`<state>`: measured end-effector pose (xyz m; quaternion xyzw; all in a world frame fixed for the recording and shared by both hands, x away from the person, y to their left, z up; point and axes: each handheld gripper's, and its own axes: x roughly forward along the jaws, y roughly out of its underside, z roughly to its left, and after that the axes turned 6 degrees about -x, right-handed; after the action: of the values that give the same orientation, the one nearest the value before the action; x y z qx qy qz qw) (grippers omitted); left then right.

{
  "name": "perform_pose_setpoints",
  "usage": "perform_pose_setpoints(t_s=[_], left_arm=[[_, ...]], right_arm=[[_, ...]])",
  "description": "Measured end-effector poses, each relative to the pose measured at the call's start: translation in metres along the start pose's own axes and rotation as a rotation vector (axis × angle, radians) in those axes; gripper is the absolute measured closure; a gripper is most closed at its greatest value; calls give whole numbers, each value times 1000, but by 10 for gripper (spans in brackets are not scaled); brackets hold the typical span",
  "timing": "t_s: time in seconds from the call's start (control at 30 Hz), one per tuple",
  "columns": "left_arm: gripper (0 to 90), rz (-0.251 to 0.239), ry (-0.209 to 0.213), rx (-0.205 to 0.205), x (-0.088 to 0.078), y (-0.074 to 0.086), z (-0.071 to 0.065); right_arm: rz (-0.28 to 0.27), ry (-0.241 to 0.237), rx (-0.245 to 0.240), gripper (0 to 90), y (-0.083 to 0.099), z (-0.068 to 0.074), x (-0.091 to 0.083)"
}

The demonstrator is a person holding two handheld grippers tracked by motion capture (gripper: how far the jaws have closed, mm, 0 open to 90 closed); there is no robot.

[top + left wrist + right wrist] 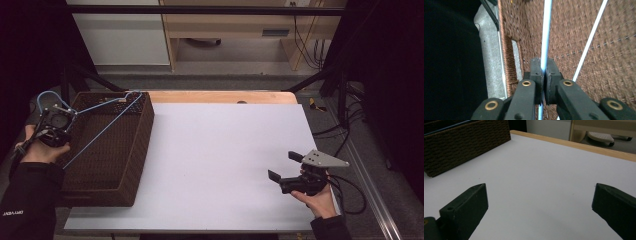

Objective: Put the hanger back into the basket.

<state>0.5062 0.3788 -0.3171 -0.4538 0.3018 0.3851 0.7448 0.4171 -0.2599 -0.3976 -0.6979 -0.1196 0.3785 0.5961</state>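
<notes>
A light blue clothes hanger (pixel 102 120) lies tilted across the top of a brown wicker basket (pixel 131 165) at the table's left. My left gripper (pixel 50 131) is held over the basket's left rim and is shut on the hanger's blue rod (pixel 545 37), which runs straight up between the pads; a second, paler rod (pixel 590 37) crosses the basket's woven floor (pixel 609 60) to the right. My right gripper (pixel 284 166) rests low over the table's right side, open, with nothing between its jaws. In its own view the two fingertips (pixel 471 202) stand far apart above the white surface.
The white table top (pixel 220 160) stretches between the basket and my right hand. A wooden strip (pixel 220 96) edges the far side. The basket's side wall (pixel 461 147) rises at the left in the right gripper view. Black frame bars and cables stand beyond the table.
</notes>
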Motion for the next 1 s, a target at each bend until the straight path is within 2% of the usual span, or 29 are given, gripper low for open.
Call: perform_pose_setpoints(t_s=[0.07,0.23,0.3,0.53,0.57,0.67,0.73,0.8,0.87,0.9,0.93,0.97,1.0], left_arm=[[870,20,4,1,11,4,-3],[870,47,15,1,25,9,-10],[870,61,34,5,35,11,-17],[869,86,67,15,49,14,-29],[868,98,92,14,53,15,-33],[862,113,107,17,57,17,-37],[829,106,114,24,57,18,-40],[793,71,142,12,48,22,-40],[765,59,144,12,44,23,-40],[760,25,173,2,36,27,-38],[748,25,173,2,36,27,-38],[734,-20,194,-7,26,30,-39],[715,-42,202,-13,20,32,-39]], right_arm=[[-1,0,-2,9,0,0,0],[2,-2,-4,10,0,0,1],[2,0,-4,10,0,0,0],[3,-1,-2,10,1,-1,1],[2,0,0,10,1,-1,1],[3,-1,0,10,1,-1,0],[4,-1,0,10,1,0,1],[4,-3,3,10,1,0,1],[4,-2,1,10,1,-1,1],[3,-2,2,10,1,-1,1],[3,-2,2,10,1,-1,1],[0,0,6,10,1,-1,0],[-2,2,5,10,1,-1,0]])
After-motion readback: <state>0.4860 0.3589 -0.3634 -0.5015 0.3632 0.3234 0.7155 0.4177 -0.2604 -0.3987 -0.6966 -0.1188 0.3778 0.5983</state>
